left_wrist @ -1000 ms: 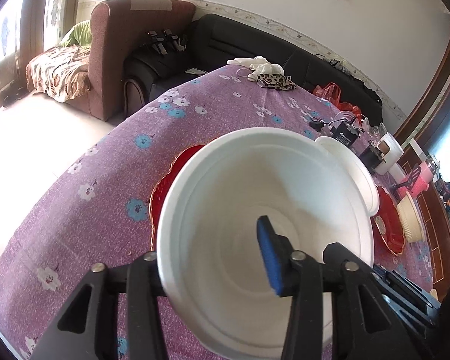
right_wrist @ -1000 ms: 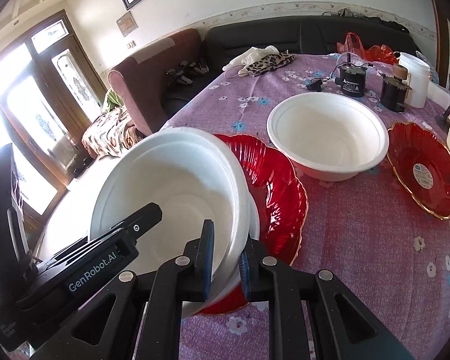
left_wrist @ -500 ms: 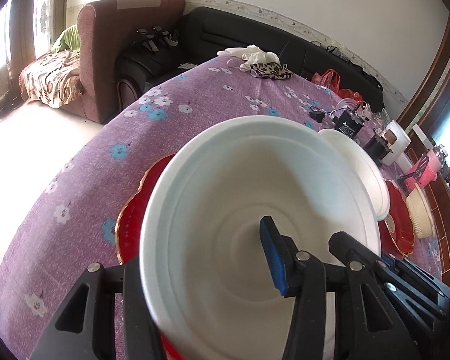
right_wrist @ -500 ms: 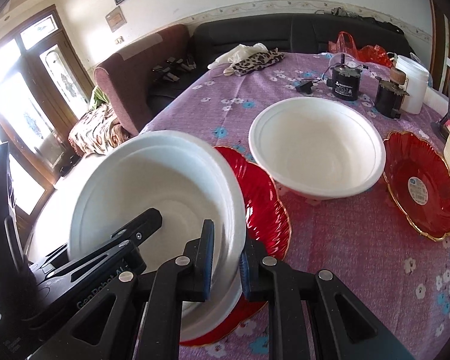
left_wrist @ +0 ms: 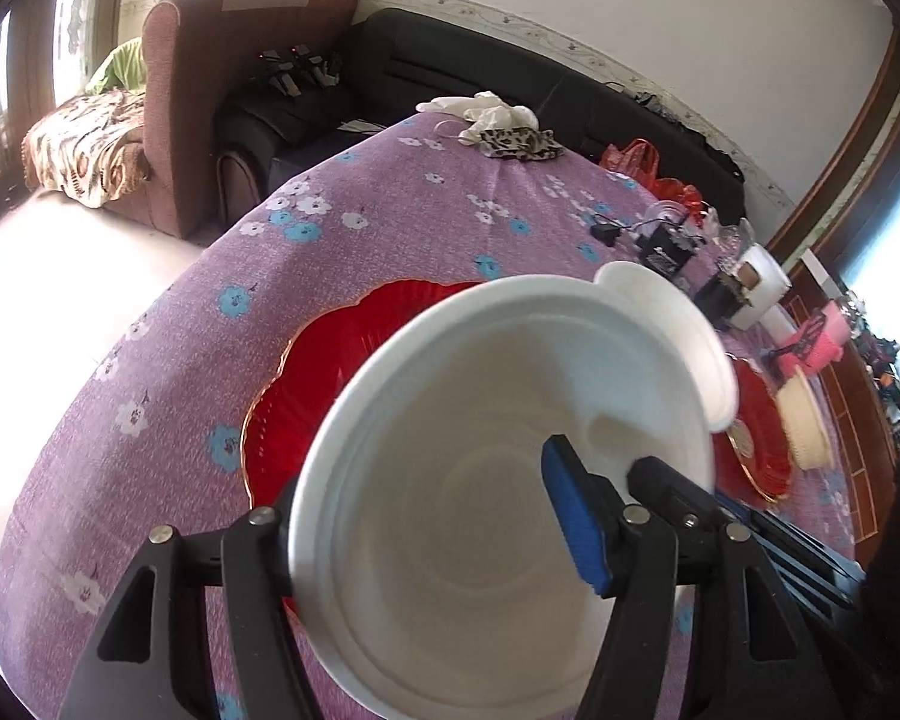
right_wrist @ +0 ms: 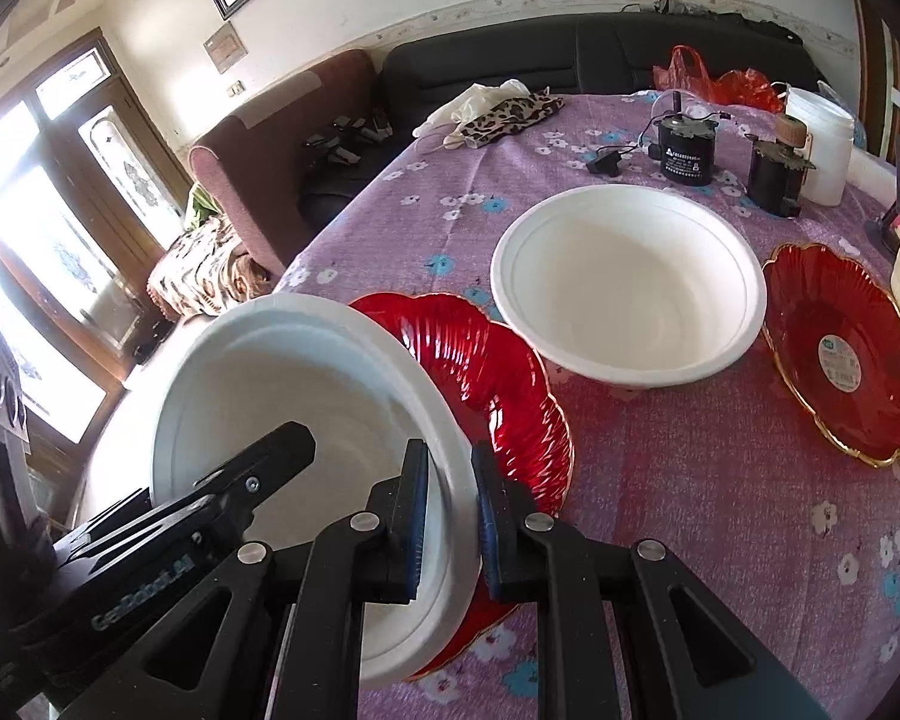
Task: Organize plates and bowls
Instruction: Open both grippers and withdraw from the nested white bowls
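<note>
At the bottom centre of the right wrist view, the right gripper (right_wrist: pixel 450 516) pinches the near rim of a tilted white bowl (right_wrist: pixel 306 420), one blue pad inside and one outside, while the left gripper (left_wrist: pixel 414 534) clamps the same bowl's (left_wrist: pixel 480 510) opposite rim in the lower middle of the left wrist view. The bowl hangs over a red scalloped plate (right_wrist: pixel 498 384) near the tablecloth's (right_wrist: pixel 690 510) left edge, its rim overlapping the plate's. A second white bowl (right_wrist: pixel 630 288) sits just beyond at upper right of centre, another red plate (right_wrist: pixel 846 348) lies at the right edge, and open purple cloth fills the lower right.
</note>
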Motion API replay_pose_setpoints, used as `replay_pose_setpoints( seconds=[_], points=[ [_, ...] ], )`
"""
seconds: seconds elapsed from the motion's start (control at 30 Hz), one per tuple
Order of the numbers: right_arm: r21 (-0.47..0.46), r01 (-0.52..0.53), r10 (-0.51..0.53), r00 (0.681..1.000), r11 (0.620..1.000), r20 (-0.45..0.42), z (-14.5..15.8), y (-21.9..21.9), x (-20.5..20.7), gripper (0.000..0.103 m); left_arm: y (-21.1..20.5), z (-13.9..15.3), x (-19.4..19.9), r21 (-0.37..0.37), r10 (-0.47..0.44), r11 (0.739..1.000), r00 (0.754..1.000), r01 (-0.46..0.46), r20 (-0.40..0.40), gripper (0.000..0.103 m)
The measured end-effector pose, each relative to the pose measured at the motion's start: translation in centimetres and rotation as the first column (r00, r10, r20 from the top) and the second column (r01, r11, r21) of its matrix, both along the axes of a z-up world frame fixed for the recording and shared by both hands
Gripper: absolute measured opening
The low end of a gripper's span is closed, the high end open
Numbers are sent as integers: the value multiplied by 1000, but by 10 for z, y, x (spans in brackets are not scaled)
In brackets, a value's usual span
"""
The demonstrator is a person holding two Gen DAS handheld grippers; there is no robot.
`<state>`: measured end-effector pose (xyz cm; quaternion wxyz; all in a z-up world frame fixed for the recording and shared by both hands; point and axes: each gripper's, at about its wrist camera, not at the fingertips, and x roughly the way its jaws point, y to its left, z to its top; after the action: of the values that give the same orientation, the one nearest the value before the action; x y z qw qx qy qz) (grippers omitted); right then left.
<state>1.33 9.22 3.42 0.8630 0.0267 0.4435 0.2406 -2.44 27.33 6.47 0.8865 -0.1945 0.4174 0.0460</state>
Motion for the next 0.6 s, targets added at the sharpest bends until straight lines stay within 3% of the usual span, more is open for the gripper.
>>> replay_pose_setpoints(
  seconds=[0.37, 0.5, 0.6],
  points=[
    [150, 0, 23, 987, 989, -157, -4, -17, 5, 25, 8, 2, -7, -134, -61, 989, 997, 56, -38, 69],
    [159, 3, 20, 990, 987, -141, 2, -19, 3, 28, 15, 7, -14, -125, -42, 991, 999, 39, -29, 69],
    [153, 10, 6, 995, 988, -103, 8, -19, 1, 42, 24, 10, -18, -127, -23, 992, 1000, 21, -17, 69]
  ],
)
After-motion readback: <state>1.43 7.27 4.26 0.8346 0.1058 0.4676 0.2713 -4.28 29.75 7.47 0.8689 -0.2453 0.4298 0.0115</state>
